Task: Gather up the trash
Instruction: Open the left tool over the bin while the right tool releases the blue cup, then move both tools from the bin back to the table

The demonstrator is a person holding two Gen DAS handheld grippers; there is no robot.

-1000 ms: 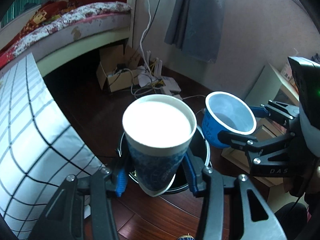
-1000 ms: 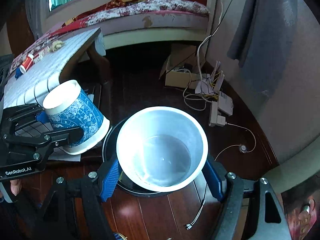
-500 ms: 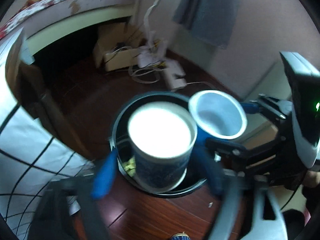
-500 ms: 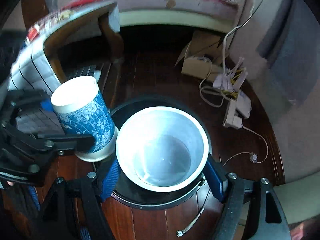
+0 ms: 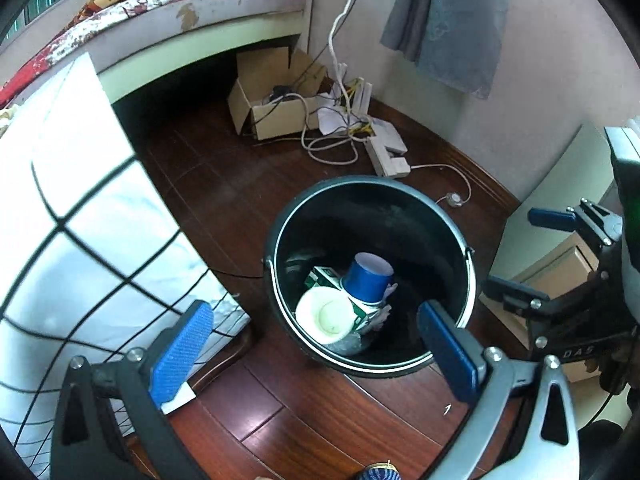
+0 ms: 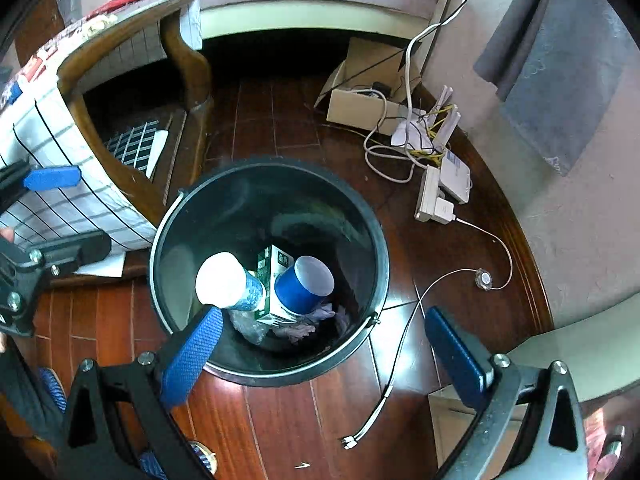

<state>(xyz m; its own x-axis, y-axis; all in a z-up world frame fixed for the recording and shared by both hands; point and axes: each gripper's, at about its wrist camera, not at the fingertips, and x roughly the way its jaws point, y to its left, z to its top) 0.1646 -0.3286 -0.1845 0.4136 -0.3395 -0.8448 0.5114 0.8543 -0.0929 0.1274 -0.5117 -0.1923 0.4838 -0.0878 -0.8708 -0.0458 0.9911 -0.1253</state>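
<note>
Both cups have left the jaws since a second ago. The white-mouthed patterned blue paper cup point(image 5: 326, 314) and the plain blue paper cup point(image 5: 370, 280) lie inside the round black plastic bin point(image 5: 280, 236) on a green-and-white carton point(image 6: 276, 284). The left hand-held gripper point(image 5: 316, 344) gapes empty; the right hand-held gripper point(image 6: 324, 356) is widening, empty. Crumpled scraps beneath the carton are hard to make out.

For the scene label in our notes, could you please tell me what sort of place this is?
Most likely a bedroom in a home: a bed with a flowered cover stands by the wall, a curtain hangs nearby, and a power strip with tangled cables lies on the wooden floor.
</note>
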